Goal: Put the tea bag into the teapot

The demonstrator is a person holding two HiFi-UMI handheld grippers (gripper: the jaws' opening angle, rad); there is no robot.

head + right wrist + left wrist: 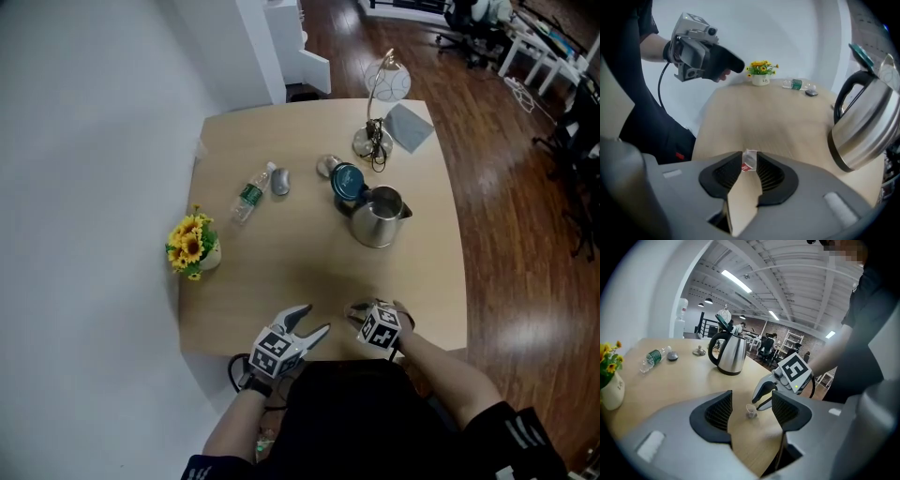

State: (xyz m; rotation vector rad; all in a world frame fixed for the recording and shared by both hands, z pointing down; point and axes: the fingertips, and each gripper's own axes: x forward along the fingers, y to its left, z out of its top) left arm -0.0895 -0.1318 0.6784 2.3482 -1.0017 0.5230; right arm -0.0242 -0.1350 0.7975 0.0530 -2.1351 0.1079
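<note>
Head view: left claw [318,317] and right claw [356,310] stand open over the tan worktop [281,272]. Tea bag [749,161] sits between the right claw's jaws. Dark wood floor [525,244] lies to its right.

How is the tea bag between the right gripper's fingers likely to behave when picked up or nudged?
The tea bag looks small and thin, so probably very light and floppy; it may crumple when pinched. It seems to stand upright on the table between the open fingers of the right gripper, so a nudge would likely topple or slide it.
</note>
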